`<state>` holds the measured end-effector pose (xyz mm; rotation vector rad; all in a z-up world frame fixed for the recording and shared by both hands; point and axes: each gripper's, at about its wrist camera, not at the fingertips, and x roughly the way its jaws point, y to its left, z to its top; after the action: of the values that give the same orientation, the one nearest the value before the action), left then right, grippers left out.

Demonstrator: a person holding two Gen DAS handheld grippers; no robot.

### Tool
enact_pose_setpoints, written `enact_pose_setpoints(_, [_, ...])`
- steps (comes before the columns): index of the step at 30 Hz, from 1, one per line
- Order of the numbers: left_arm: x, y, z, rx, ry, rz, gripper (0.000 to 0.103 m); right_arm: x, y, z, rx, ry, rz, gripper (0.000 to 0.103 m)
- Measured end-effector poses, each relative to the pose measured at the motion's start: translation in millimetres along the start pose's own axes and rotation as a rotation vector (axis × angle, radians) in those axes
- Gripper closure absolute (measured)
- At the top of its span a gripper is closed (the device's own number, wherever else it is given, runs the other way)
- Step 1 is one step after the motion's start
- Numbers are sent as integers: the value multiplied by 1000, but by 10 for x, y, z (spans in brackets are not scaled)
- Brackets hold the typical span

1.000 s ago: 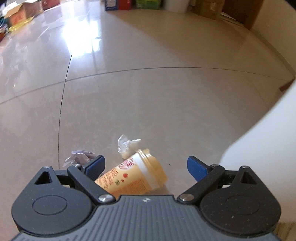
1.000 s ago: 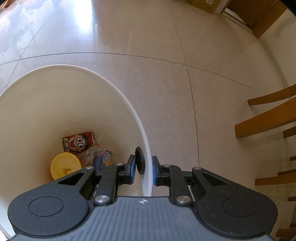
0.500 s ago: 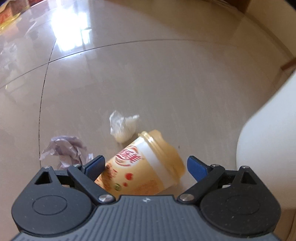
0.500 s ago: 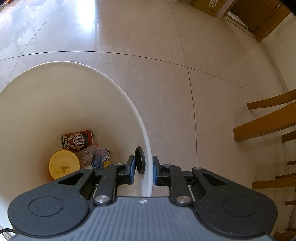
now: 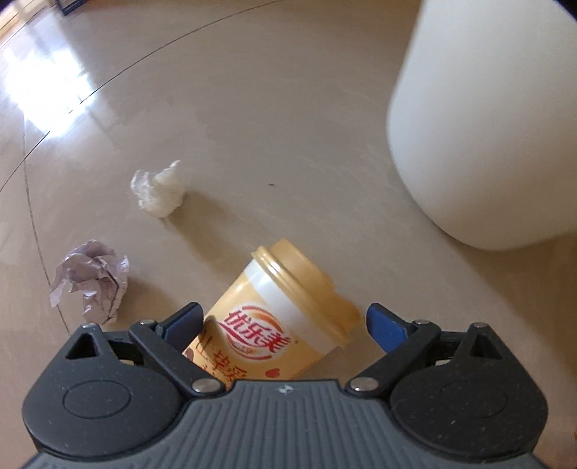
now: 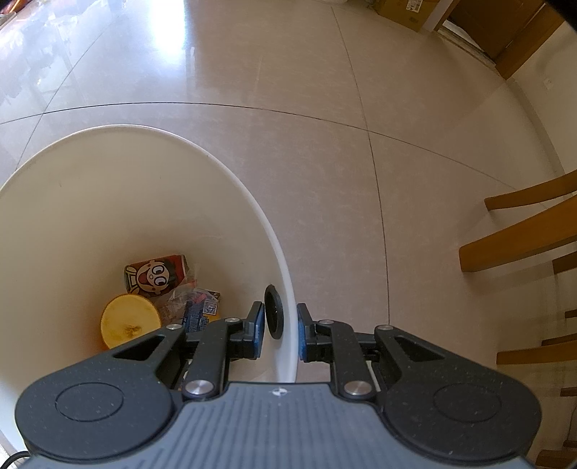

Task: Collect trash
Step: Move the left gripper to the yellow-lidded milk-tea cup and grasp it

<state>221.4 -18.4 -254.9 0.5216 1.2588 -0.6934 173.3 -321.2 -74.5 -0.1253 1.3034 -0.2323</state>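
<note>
A yellow lidded drink cup lies on its side on the floor, between the blue fingers of my open left gripper; the pads stand apart from it. A white tissue wad lies beyond it, and a crumpled grey paper ball to its left. The white trash bin stands at the right. My right gripper is shut on the bin's rim. Inside the bin lie a red cartoon can, a yellow round lid and wrappers.
Glossy beige floor tiles with dark grout lines spread all around. Wooden chair legs and rungs stand at the right of the right wrist view. Cardboard boxes sit far back by a doorway.
My left gripper has dropped toward the floor and rolled; the cup now sits between its fingers and looks larger, and the bin fills more of the right. My right gripper has not moved.
</note>
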Motion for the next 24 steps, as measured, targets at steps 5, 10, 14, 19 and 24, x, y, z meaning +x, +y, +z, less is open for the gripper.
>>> enact_pose_setpoints(5, [44,-126,-100,126,39,47,6,-12,-1,-2,5,0,4,82])
enact_pose_setpoints(10, [156,-203,-216,225,25,111,5,-19,-3,9,10,0,9,82])
enact_pose_setpoints(14, [155,-183,-226,230,17,123,4,-12,-12,8,10,0,7,82])
enact_pose_setpoints(19, [129,133,-128,-104,37,13,5,-6,10,12,9,2,2,81])
enact_pose_setpoints(24, [84,131,-101,-112,44,-9,7,-14,4,15,9,1,7,81])
